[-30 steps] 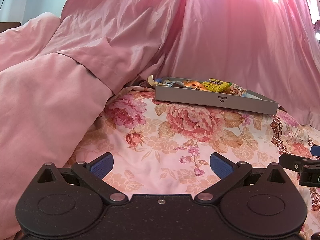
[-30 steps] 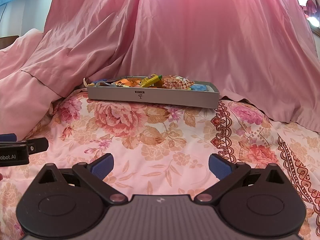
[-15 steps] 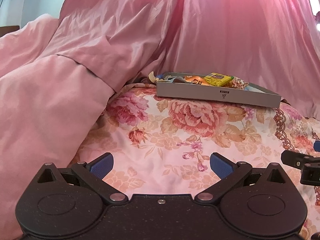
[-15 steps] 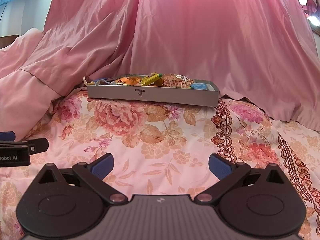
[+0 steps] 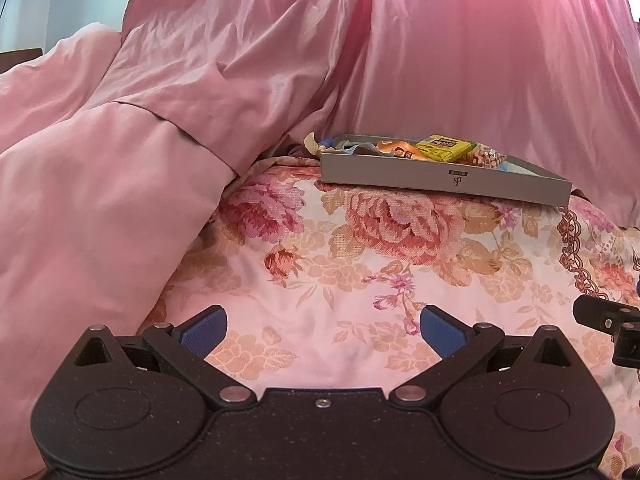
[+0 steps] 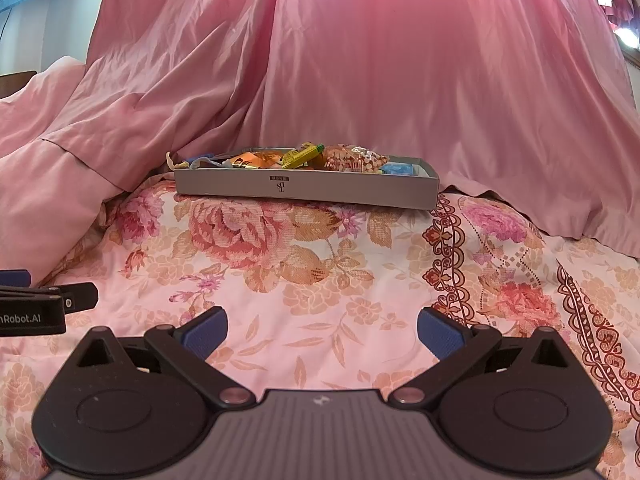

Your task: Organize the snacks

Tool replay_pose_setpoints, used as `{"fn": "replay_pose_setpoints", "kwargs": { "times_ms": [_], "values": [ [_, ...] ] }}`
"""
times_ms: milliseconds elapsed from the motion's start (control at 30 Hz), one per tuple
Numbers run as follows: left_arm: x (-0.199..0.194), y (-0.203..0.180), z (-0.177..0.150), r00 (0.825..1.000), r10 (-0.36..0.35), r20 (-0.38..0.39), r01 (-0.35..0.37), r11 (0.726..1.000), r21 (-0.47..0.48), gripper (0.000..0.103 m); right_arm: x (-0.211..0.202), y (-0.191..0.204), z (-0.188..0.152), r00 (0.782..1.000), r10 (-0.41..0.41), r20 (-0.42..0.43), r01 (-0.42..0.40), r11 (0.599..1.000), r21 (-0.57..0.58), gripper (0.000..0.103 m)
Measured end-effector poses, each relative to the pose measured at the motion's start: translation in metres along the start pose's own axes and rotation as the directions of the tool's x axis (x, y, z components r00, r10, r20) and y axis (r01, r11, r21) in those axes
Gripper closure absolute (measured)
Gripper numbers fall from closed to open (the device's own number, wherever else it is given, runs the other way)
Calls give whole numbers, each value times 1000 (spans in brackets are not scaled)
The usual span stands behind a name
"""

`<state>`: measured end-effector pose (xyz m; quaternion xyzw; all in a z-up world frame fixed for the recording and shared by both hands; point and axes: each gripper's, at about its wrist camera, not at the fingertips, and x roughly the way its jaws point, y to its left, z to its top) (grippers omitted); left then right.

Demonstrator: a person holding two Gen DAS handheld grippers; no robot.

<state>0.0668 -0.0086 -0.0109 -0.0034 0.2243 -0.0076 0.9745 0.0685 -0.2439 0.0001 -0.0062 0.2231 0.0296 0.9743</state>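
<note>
Both grippers wide open, snack tray ahead on the bed

I have my left gripper (image 5: 323, 330) low over the floral bedspread (image 5: 360, 280), its blue pads (image 5: 202, 330) spread wide with nothing between them. My right gripper (image 6: 322, 332) sits just beside it, equally wide open and empty above the same bedspread (image 6: 320, 280). The grey tray (image 6: 340, 188) lies well ahead of both, flat on the bedspread at the foot of the pink draped fabric (image 6: 400, 80). Inside it I see a yellow packet (image 6: 302, 154), an orange packet (image 6: 250, 159), a clear bag of small snacks (image 6: 352, 160) and a blue wrapper (image 6: 398, 169), loosely piled. A pink duvet (image 5: 100, 200) is heaped to the left
</note>
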Motion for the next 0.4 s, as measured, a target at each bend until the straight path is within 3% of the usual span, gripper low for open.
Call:
{"fn": "replay_pose_setpoints", "kwargs": {
  "times_ms": [400],
  "values": [
    [1, 0, -1, 1000, -7, -6, 7, 1000, 4, 1, 0, 2, -2, 1000, -2, -4, 2, 1000, 2, 0]
  ]
}}
